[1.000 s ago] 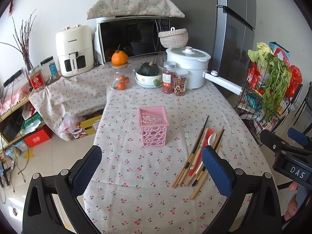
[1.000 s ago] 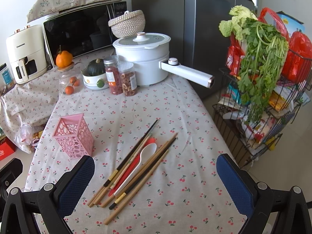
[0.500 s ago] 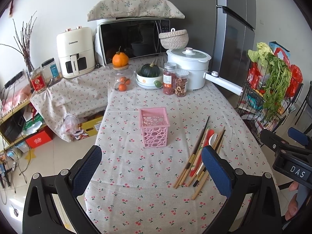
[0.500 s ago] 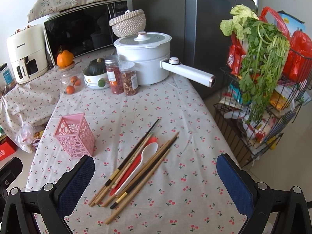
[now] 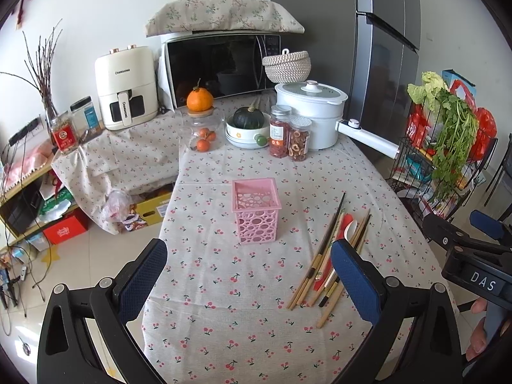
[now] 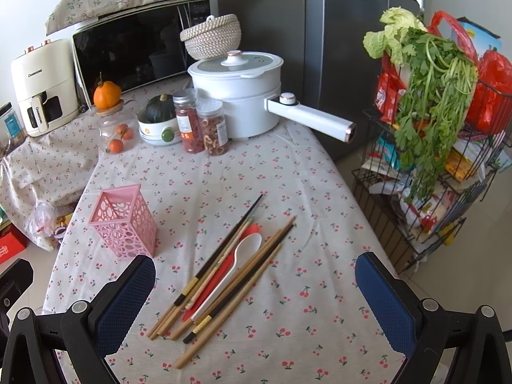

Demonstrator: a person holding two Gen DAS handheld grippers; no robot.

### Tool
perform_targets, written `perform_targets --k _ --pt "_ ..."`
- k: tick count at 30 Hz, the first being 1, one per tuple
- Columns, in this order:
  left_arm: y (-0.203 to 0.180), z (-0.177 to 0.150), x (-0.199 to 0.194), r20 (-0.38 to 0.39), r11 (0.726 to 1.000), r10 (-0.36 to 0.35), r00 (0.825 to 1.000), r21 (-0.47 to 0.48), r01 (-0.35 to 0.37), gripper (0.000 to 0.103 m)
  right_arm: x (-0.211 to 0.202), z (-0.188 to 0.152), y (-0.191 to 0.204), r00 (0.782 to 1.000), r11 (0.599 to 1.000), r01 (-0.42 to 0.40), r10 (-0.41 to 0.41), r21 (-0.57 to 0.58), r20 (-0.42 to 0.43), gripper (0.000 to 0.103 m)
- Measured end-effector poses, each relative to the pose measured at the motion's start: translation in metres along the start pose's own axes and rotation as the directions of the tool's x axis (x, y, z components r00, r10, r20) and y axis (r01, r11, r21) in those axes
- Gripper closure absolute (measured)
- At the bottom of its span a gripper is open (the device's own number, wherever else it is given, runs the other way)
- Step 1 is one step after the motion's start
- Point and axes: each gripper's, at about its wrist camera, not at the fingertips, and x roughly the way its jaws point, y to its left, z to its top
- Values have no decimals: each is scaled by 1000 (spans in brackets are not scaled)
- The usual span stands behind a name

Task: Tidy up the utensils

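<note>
**Utensils loose beside the holder**

Your right gripper (image 6: 254, 291) hovers spread wide above the cherry-print tablecloth (image 6: 320, 224). Wooden chopsticks (image 6: 224, 275), a white plastic spoon (image 6: 235, 267) and a red spoon lie bundled at 12 o'clock; the pink perforated plastic holder (image 6: 123, 224) stands upright at 10 o'clock.

Tablecloth (image 6: 320, 192): matt printed cloth. Holder (image 6: 123, 225): pink perforated plastic. Chopsticks (image 6: 243, 265): wood (some dark-lacquered). Spoon (image 6: 236, 265): glossy white. Pot (image 6: 236, 96): smooth white. Basket (image 6: 211, 36): rough woven fibre.

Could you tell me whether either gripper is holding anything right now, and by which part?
Nothing is held: the left gripper and right gripper are both open above the table, utensils untouched.
</note>
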Motion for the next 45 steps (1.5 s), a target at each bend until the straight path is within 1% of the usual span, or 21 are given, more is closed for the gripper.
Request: perform_targets --k 7,12,20,28,33,37,42,45 --pt "1 0 1 2 1000 0 1000 0 0 0 1 1 3 1000 1000 -3 3 -9 -5 1" --pt "0 -1 2 9 1000 21 1000 14 -21 0 2 1 1 1000 1000 -3 3 -5 -6 1" --pt "-2 -5 1 23 999 32 999 36 -32 0 1 1 -1 1000 1000 1 -1 -2 -14 1" --pt "-6 -9 -9 49 997 46 998 53 -49 0 -13 -1 2 999 998 53 -53 -36 1 1" --pt "-6 -12 -12 40 997 26 999 67 -28 0 -15 -1 -1 997 997 76 -77 -33 -14 1" --pt "-9 -14 -14 34 995 18 999 100 -22 0 -15 0 -6 995 995 94 -95 -24 -39 1" --pt "-10 -14 -11 -29 991 -44 999 124 47 0 -10 3 -14 994 997 80 -79 5 -81 1" --pt "-10 -13 -5 -82 987 -96 992 124 105 0 -2 7 -20 989 994 103 -100 23 -106 1"
